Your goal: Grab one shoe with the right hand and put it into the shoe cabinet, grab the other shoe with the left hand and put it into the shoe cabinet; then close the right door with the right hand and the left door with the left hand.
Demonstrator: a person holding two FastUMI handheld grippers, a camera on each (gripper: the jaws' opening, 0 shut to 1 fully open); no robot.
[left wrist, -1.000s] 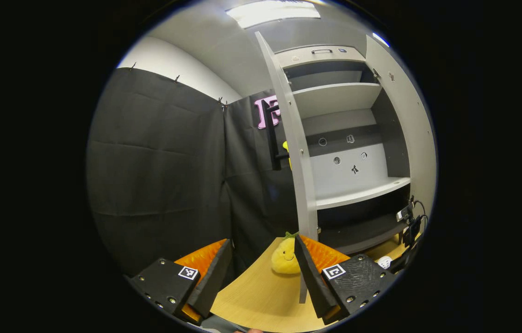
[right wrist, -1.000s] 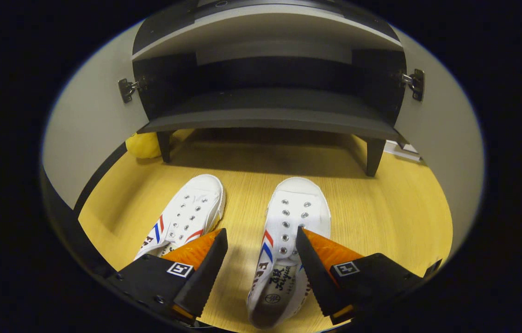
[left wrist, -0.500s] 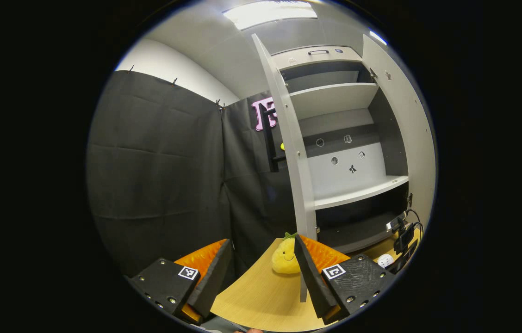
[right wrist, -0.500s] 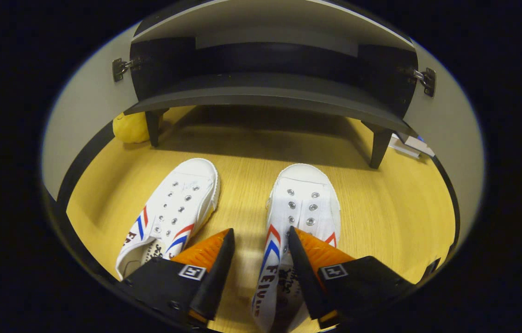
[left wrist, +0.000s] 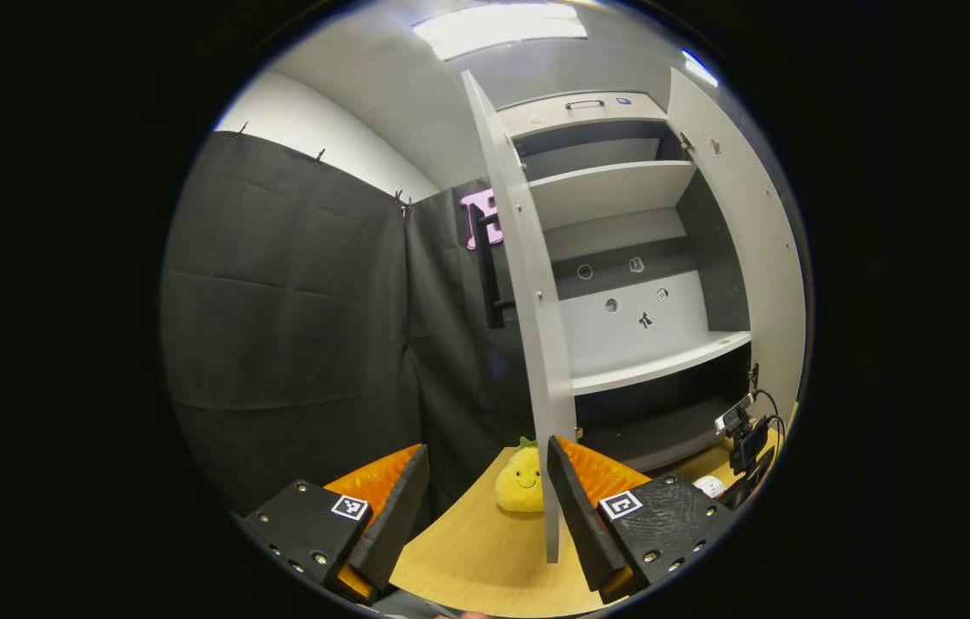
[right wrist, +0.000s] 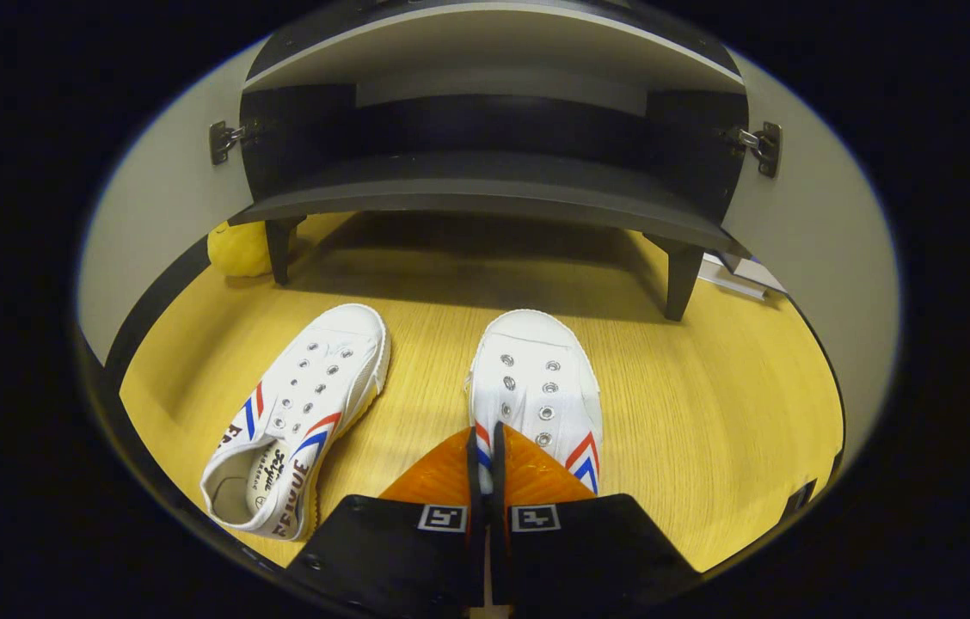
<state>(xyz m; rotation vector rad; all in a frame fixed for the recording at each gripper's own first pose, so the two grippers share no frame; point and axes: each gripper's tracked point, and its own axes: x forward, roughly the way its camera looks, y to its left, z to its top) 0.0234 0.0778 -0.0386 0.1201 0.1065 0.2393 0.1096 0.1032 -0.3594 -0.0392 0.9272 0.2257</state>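
- Nearest, your right gripper (right wrist: 481, 440) has its jaws pinching the side wall of the right shoe (right wrist: 537, 387).
- Left of it, the other shoe (right wrist: 300, 413) lies on the floor (right wrist: 709, 404).
- Your left gripper (left wrist: 485, 490) hangs spread, gripping nothing.
- Farther off, the shoe cabinet (right wrist: 485, 193) stands open.

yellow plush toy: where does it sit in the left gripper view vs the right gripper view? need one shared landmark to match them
Left gripper view: yellow plush toy low centre, on the wooden floor by the bottom edge of the open left door.
Right gripper view: yellow plush toy far left, partly hidden behind the cabinet's front left leg.
Shared landmark: the shoe cabinet's dark bottom shelf.
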